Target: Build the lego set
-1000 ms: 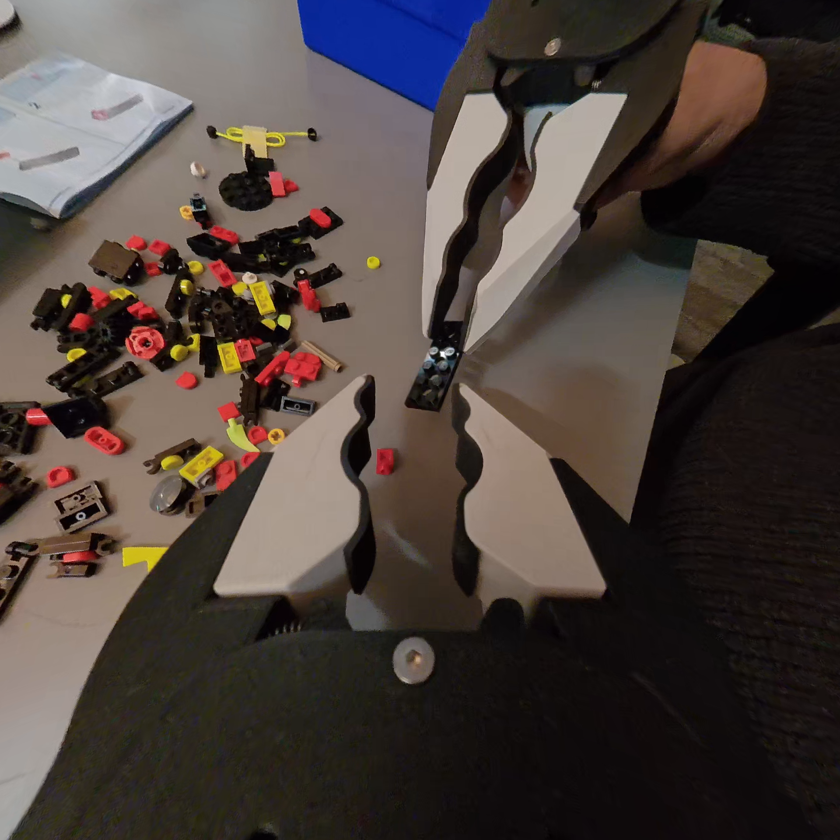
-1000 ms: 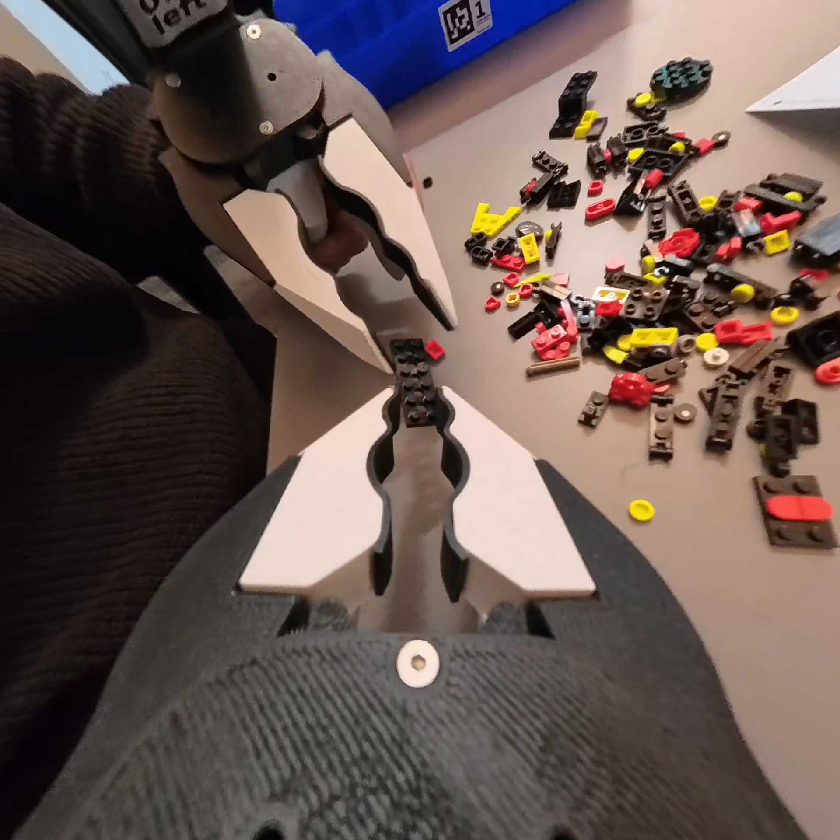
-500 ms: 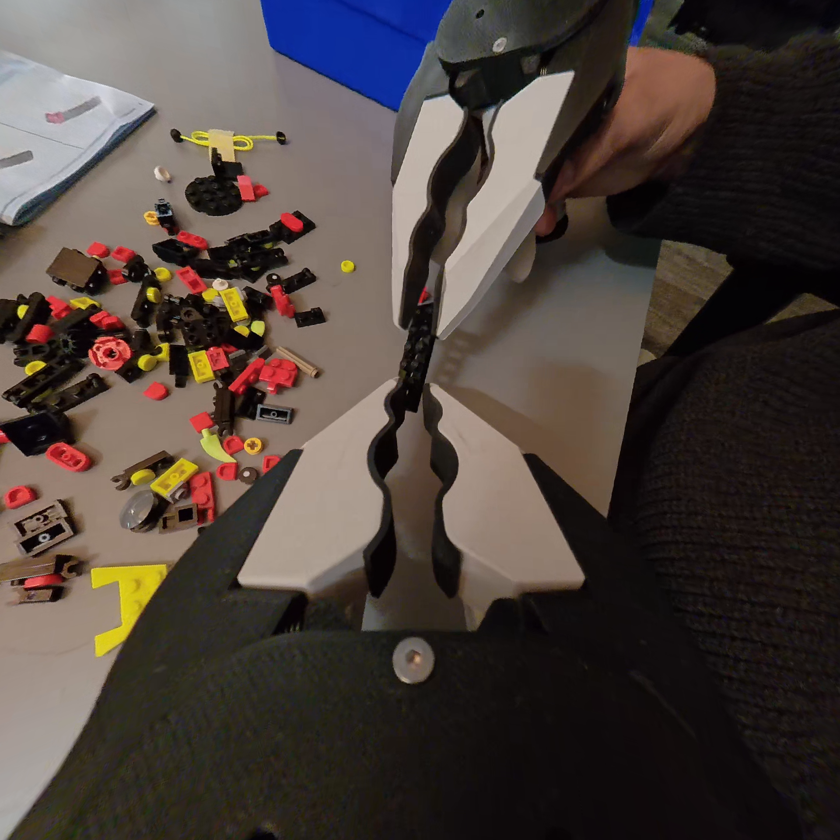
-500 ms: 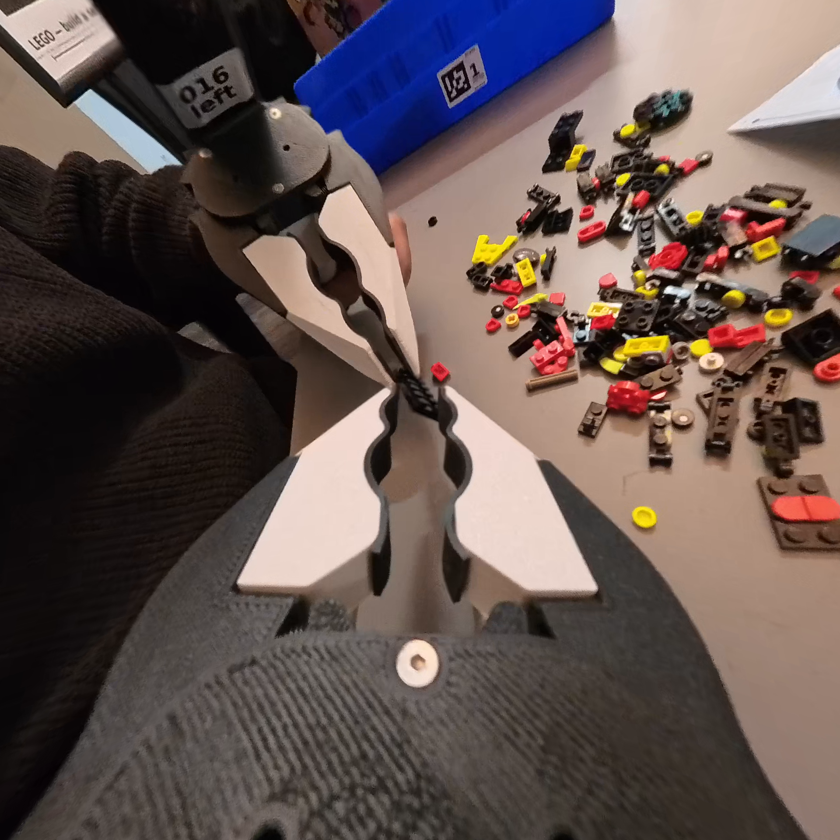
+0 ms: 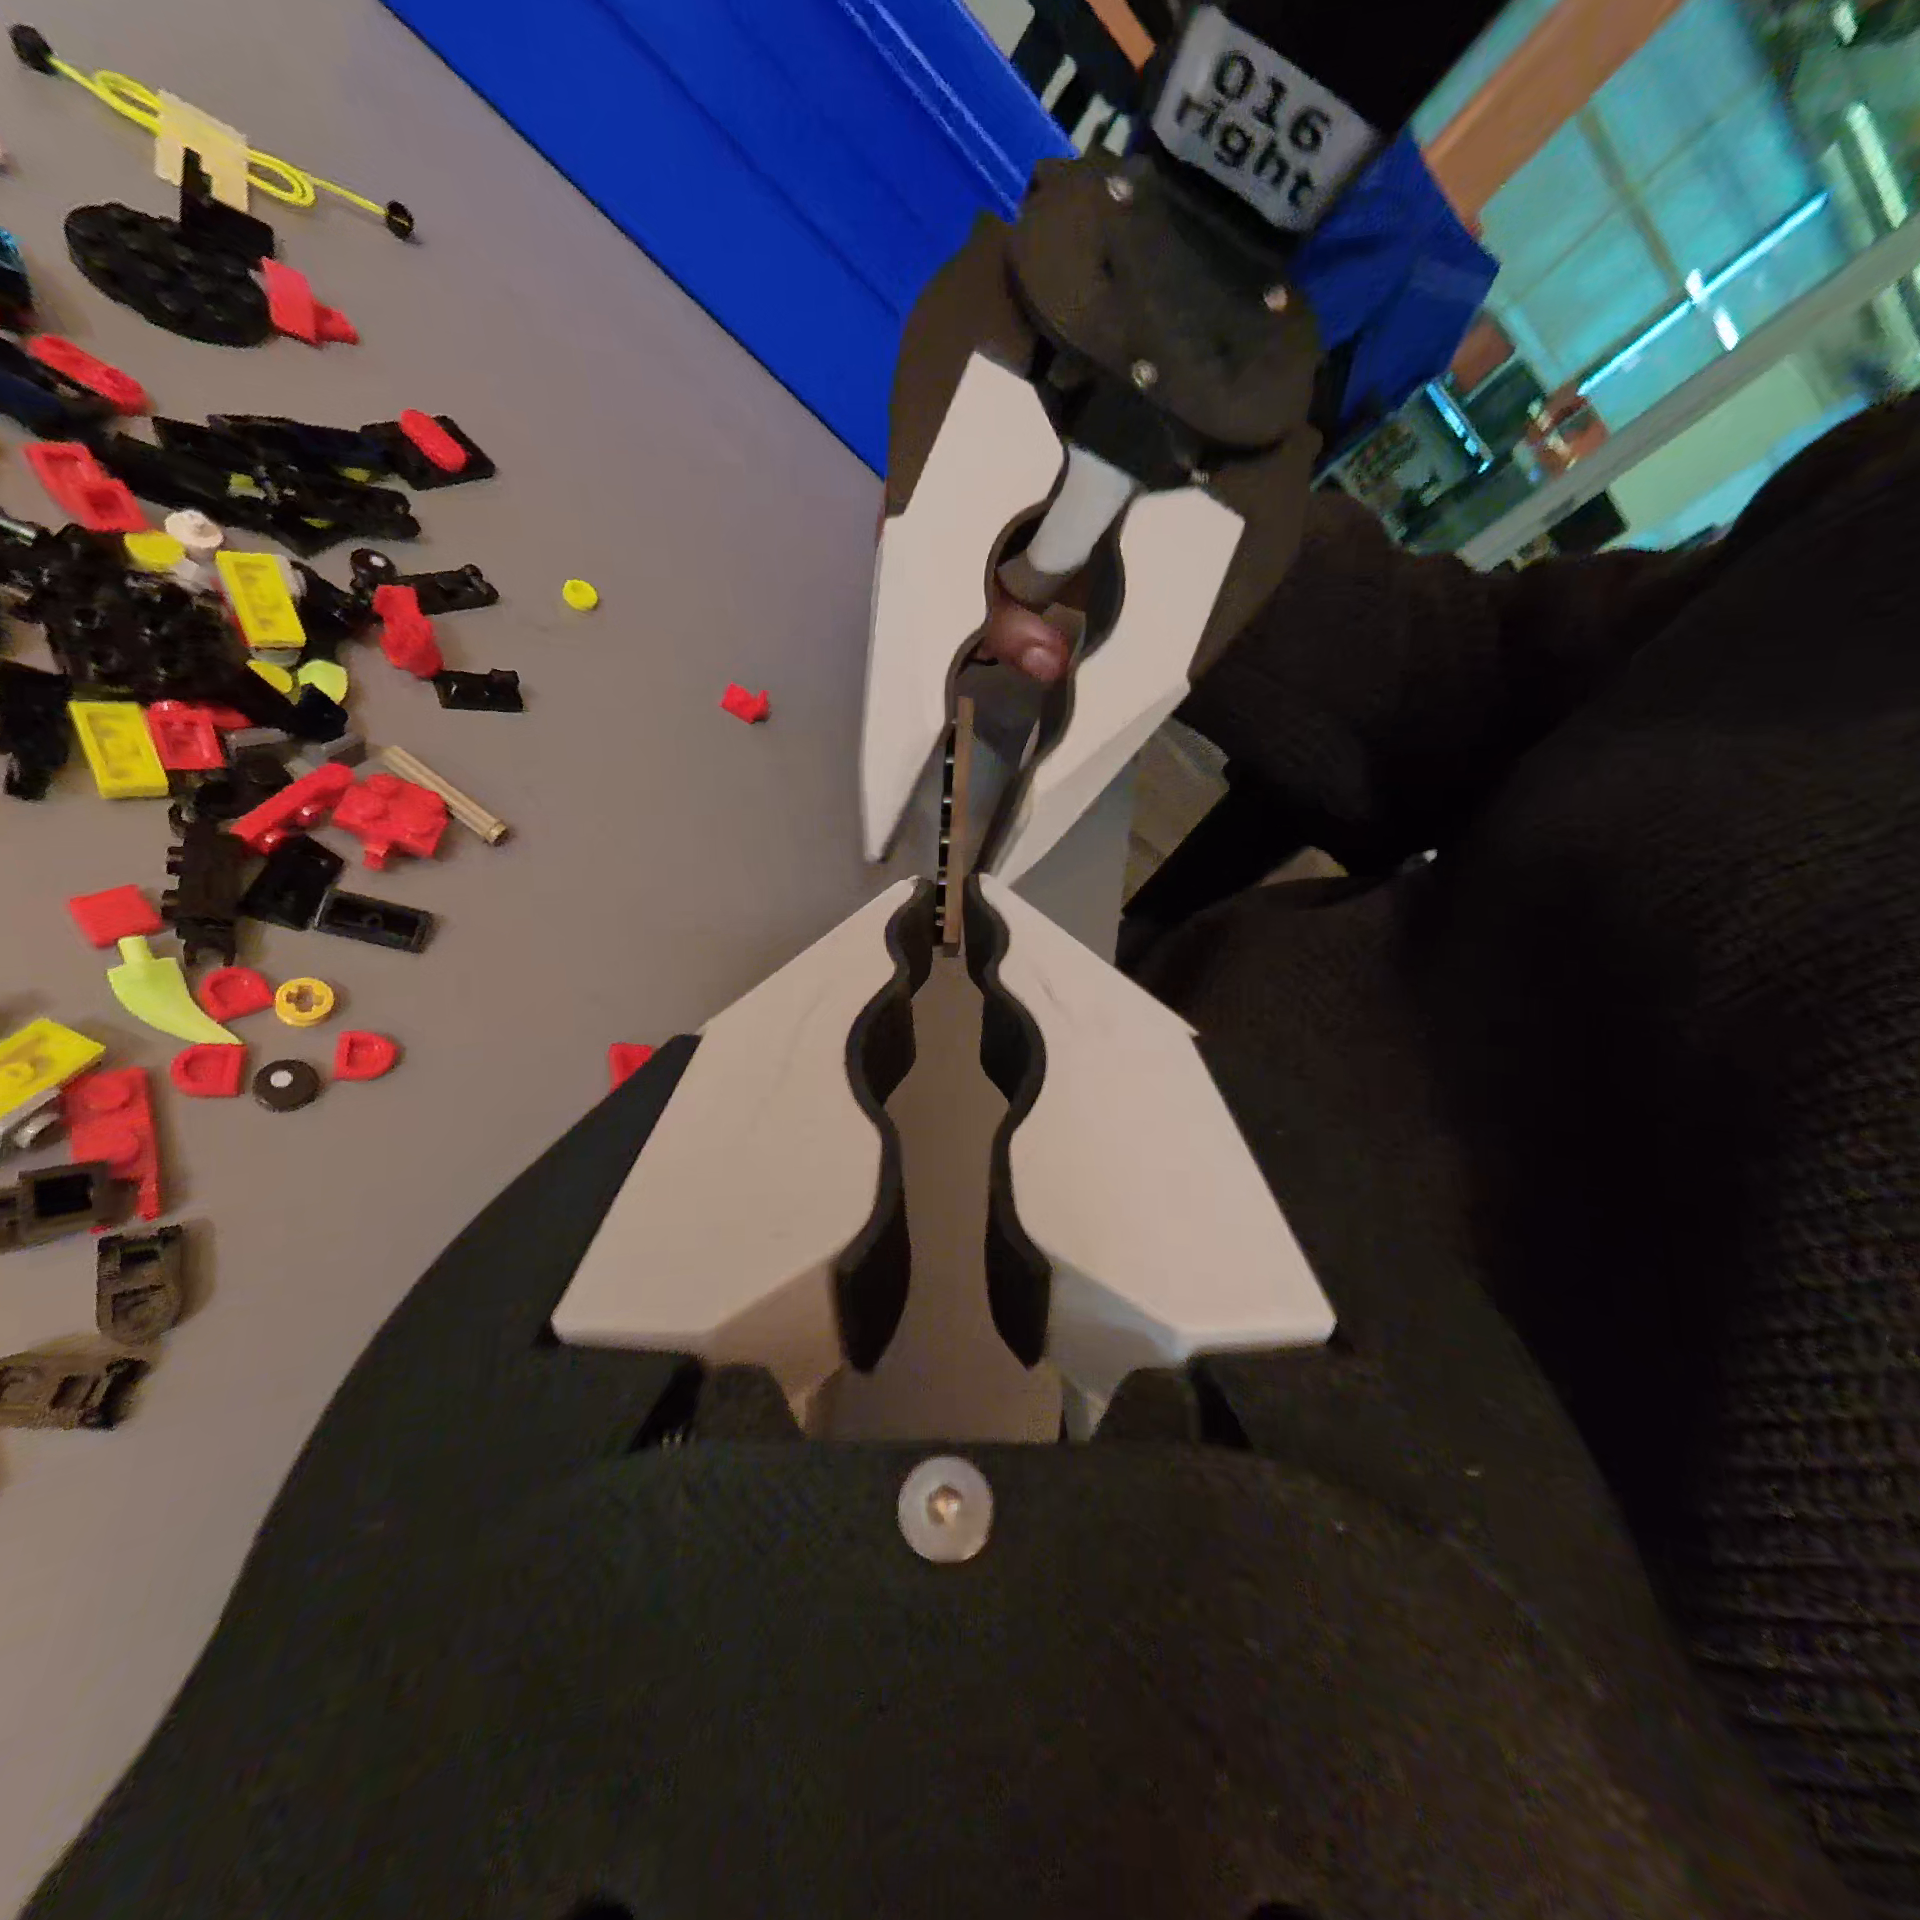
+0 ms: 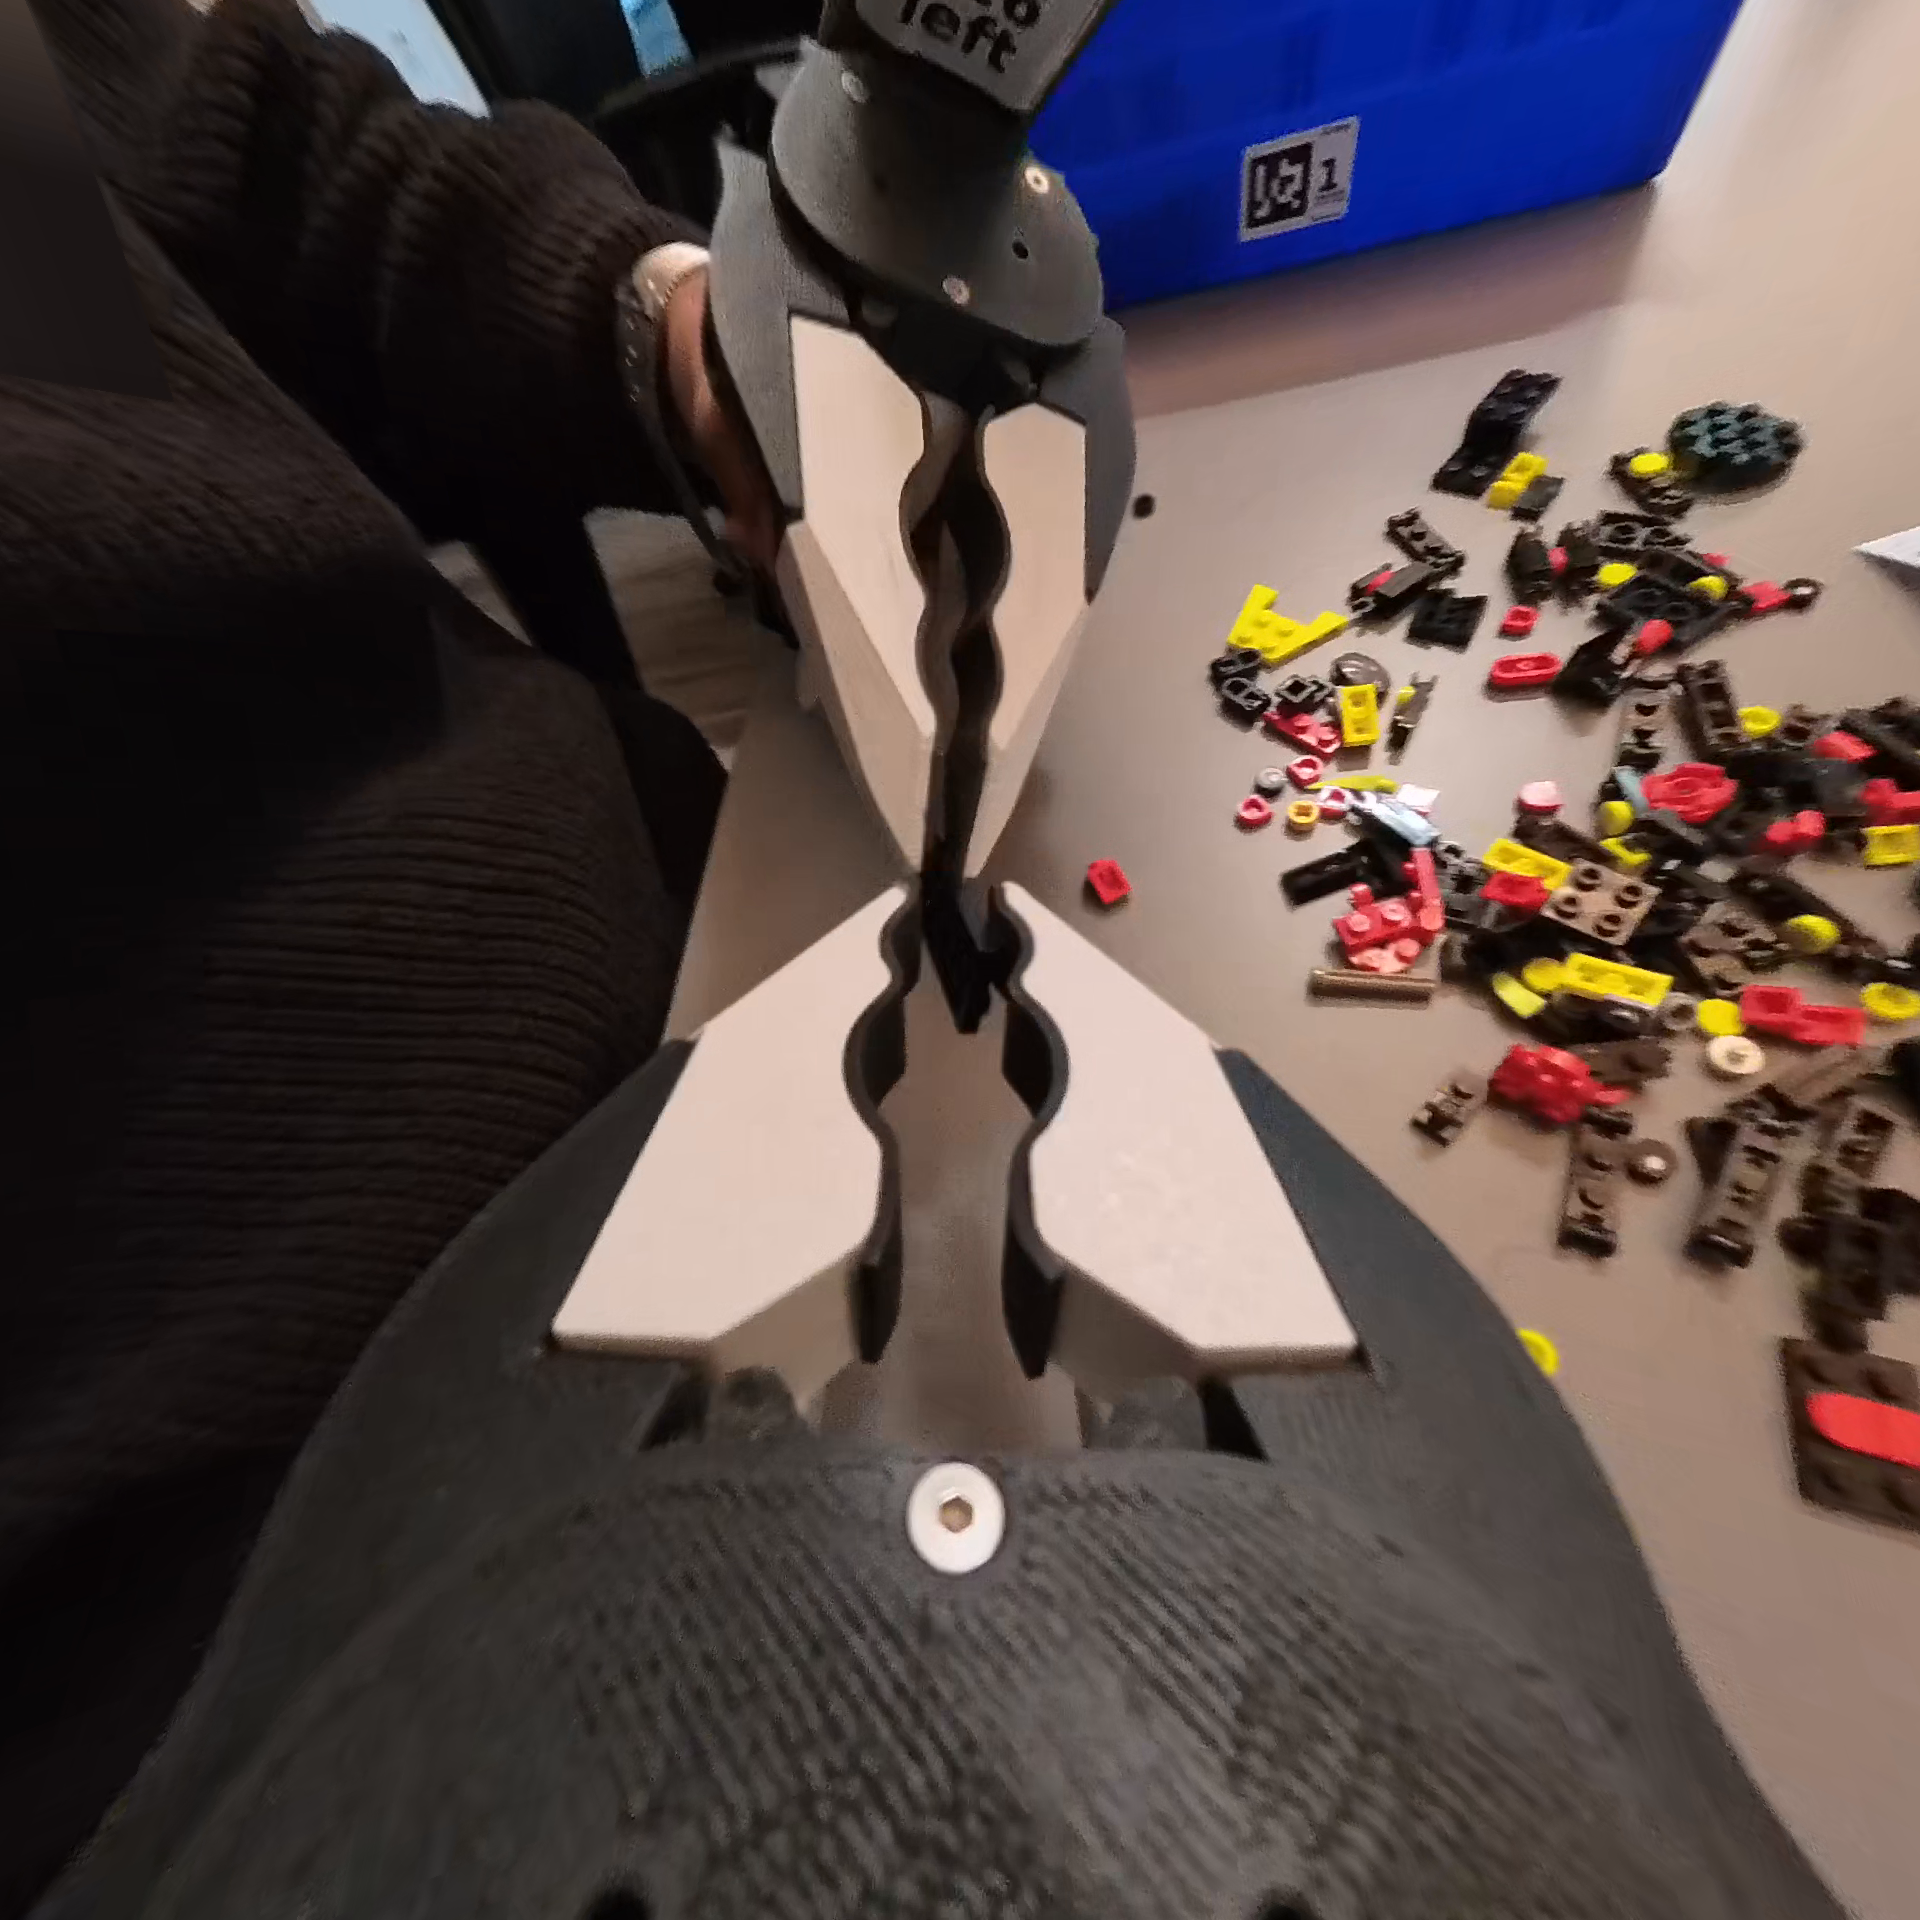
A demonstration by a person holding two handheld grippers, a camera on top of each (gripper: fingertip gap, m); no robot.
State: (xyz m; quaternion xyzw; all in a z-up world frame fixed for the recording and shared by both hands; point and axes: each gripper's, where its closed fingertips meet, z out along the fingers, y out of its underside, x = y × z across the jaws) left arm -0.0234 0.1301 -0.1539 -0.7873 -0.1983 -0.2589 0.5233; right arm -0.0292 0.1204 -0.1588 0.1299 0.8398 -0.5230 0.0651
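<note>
A long black studded plate [image 5: 956,810] is held edge-on between my two grippers, above the near edge of the grey table [image 5: 644,520]. My left gripper [image 5: 942,888] is shut on one end of it, its fingers pressing the flat faces. My right gripper [image 5: 951,857] faces it from above and is shut on the other end. In the right wrist view the plate [image 6: 961,966] sits between my right gripper [image 6: 958,896], and the left gripper [image 6: 951,857] meets it tip to tip. A small red piece [image 5: 745,702] lies alone on the table nearby; it also shows in the right wrist view [image 6: 1108,881].
A heap of loose black, red and yellow pieces [image 5: 208,675] covers the table beside the grippers, also in the right wrist view [image 6: 1610,831]. A blue bin [image 5: 779,156] stands behind it. A person's dark sleeve [image 6: 312,831] and body lie close along the table edge. Both grippers' tips are roughly 11 cm from the small red piece [image 5: 745,702].
My left gripper, open a second ago, has closed on the free end of the plate. Both grippers have risen and tilted, and the plate has turned from flat to edge-on.
</note>
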